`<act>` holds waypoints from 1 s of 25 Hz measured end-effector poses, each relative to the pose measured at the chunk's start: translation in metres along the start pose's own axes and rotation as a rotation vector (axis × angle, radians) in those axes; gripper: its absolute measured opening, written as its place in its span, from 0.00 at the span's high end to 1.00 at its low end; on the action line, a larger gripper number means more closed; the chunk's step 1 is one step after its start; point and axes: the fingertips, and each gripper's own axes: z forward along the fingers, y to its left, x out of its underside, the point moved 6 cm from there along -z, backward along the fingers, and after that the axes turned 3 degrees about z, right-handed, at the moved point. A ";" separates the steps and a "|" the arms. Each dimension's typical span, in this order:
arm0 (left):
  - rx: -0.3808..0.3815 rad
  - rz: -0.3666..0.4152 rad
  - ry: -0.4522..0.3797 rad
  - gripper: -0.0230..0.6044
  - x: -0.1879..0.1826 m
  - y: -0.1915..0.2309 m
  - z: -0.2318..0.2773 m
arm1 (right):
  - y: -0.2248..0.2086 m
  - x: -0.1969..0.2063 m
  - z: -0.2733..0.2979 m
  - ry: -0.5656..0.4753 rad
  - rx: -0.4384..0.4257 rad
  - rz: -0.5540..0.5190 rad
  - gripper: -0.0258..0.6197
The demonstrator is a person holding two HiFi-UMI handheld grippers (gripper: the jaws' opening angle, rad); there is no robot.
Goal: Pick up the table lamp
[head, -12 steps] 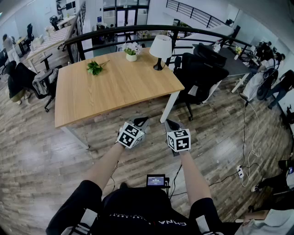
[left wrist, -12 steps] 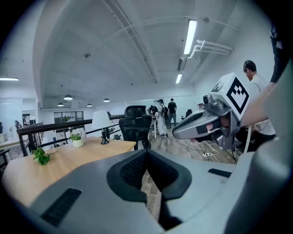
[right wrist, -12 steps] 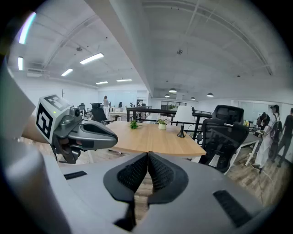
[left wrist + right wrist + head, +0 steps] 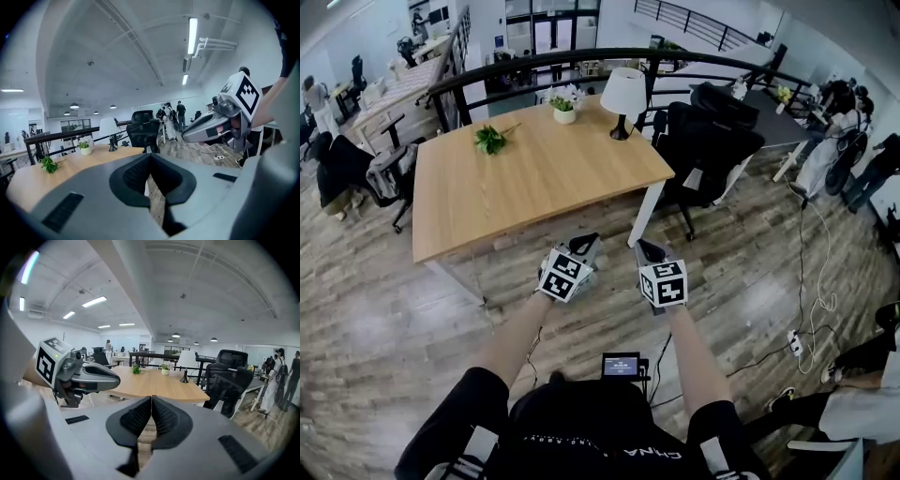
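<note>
**Office floor, wooden table, lamp standing at the far corner**

Head view. Wood-plank floor [image 4: 384, 309] all round a wooden table [image 4: 534, 178]. On the table's far right corner, upright: table lamp [image 4: 623, 98], white shade over a dark stem and base. Left of it along the table's far edge, a small potted plant [image 4: 565, 105]. Further left on the table, a loose green sprig [image 4: 492, 141]. Just off the table's right side, a black office chair [image 4: 712, 141]. Behind the table's far edge, a dark railing [image 4: 581, 58]. Off the table's near edge, over the floor: left gripper [image 4: 589, 244] and right gripper [image 4: 645, 249], side by side, tips toward the table, well apart from the table lamp.

Left gripper view. Jaws pressed together, nothing between them. Beyond them the table [image 4: 70, 164], with the table lamp [image 4: 108, 131] at its far end beside the black office chair [image 4: 143, 133]. Potted plant [image 4: 84, 147] left of the lamp, green sprig [image 4: 48, 164] nearer the table's left end. Right gripper [image 4: 187, 136] at the right, clear of the table.

Right gripper view. Jaws likewise together, ribbed pads meeting, nothing gripped. Table [image 4: 154, 383] ahead past the tips. Table lamp [image 4: 186, 363] upright on its far right corner, touched by neither gripper. Left gripper [image 4: 115, 376] at the left, short of the table's near edge.
</note>
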 end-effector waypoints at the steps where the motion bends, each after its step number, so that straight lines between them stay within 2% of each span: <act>1: 0.017 -0.014 -0.013 0.93 -0.002 -0.002 0.001 | -0.002 0.000 -0.001 -0.006 -0.003 0.002 0.91; 4: 0.053 -0.016 -0.027 0.93 -0.003 -0.009 0.001 | -0.004 0.002 -0.002 -0.013 -0.006 0.014 0.91; 11: 0.057 0.012 -0.026 0.93 -0.004 -0.015 0.002 | -0.001 0.002 -0.004 -0.006 -0.052 0.004 0.91; 17: 0.050 -0.053 -0.072 0.93 -0.006 -0.013 -0.006 | 0.007 -0.004 -0.012 -0.058 -0.140 0.025 0.91; 25: 0.062 -0.045 -0.046 0.93 -0.008 -0.018 -0.006 | 0.006 -0.005 -0.015 -0.035 -0.117 -0.013 0.91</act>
